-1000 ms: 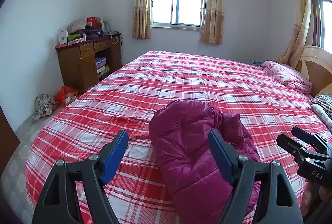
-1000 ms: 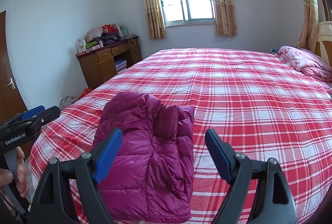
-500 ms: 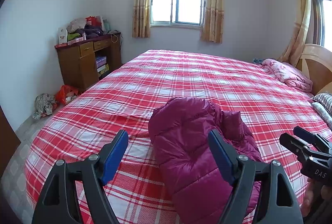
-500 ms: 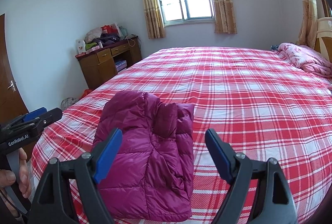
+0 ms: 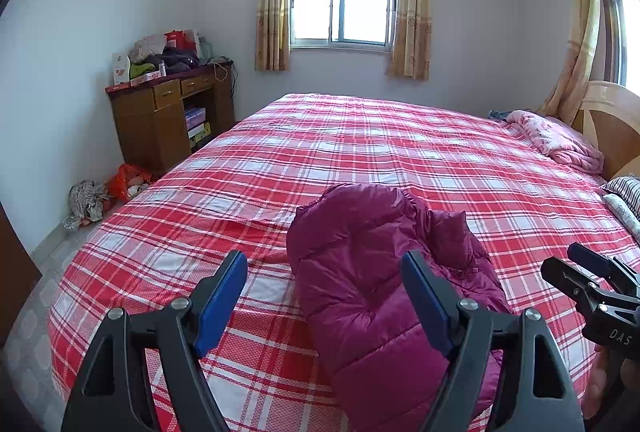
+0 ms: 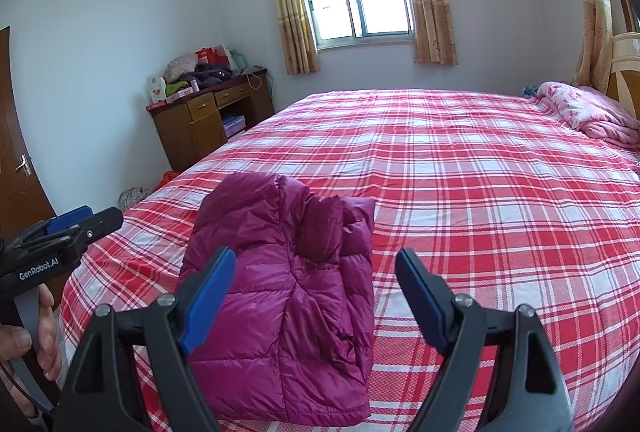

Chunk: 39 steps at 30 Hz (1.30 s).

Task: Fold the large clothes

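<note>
A magenta puffer jacket (image 5: pixel 372 272) lies folded into a compact bundle near the front edge of the bed; it also shows in the right wrist view (image 6: pixel 288 280). My left gripper (image 5: pixel 326 296) is open and empty, held above and short of the jacket's left side. My right gripper (image 6: pixel 316 294) is open and empty, held above the jacket's right side. The right gripper shows at the right edge of the left wrist view (image 5: pixel 592 284). The left gripper shows at the left edge of the right wrist view (image 6: pixel 60 232).
The bed (image 5: pixel 380 144) has a red and white plaid cover. A pink quilt (image 5: pixel 556 140) lies by the wooden headboard (image 5: pixel 612 124). A wooden desk (image 5: pixel 168 120) piled with clothes stands by the left wall. Bags (image 5: pixel 108 188) lie on the floor.
Both grippers have drawn back and risen slightly, still open. The jacket has not moved.
</note>
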Each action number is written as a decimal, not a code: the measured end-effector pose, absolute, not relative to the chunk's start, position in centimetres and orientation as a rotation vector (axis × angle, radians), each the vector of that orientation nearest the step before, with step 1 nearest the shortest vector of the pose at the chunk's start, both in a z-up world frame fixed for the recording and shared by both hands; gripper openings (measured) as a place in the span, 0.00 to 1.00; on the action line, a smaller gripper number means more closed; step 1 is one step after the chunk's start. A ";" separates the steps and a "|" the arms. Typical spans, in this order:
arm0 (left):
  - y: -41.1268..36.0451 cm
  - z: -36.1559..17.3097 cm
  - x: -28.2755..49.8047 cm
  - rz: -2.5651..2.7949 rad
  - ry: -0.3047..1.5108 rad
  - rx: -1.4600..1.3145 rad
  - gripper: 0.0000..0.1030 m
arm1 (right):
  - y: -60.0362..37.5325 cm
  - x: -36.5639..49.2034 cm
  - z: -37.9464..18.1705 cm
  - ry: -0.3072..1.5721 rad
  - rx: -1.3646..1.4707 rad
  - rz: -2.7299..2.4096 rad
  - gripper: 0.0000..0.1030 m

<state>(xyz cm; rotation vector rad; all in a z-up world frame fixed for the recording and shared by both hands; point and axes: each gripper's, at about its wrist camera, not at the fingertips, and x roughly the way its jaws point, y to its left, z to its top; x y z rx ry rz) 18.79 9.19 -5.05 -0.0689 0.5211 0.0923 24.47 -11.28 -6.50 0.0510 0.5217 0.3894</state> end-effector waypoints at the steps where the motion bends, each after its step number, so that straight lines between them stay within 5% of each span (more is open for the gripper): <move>1: 9.2 -5.1 18.9 0.092 0.524 -0.069 0.77 | -11.3 24.5 -6.5 0.522 0.051 0.389 0.82; 17: 9.8 -6.0 19.9 0.131 0.575 -0.085 0.78 | -11.3 24.4 -6.6 0.521 0.050 0.390 0.82; 29: 9.3 -6.3 19.8 0.146 0.558 -0.083 0.97 | -11.2 24.3 -7.2 0.531 0.035 0.403 0.82; 39: 8.3 -5.3 18.8 0.174 0.458 -0.015 0.97 | -11.4 24.2 -7.4 0.537 0.038 0.406 0.82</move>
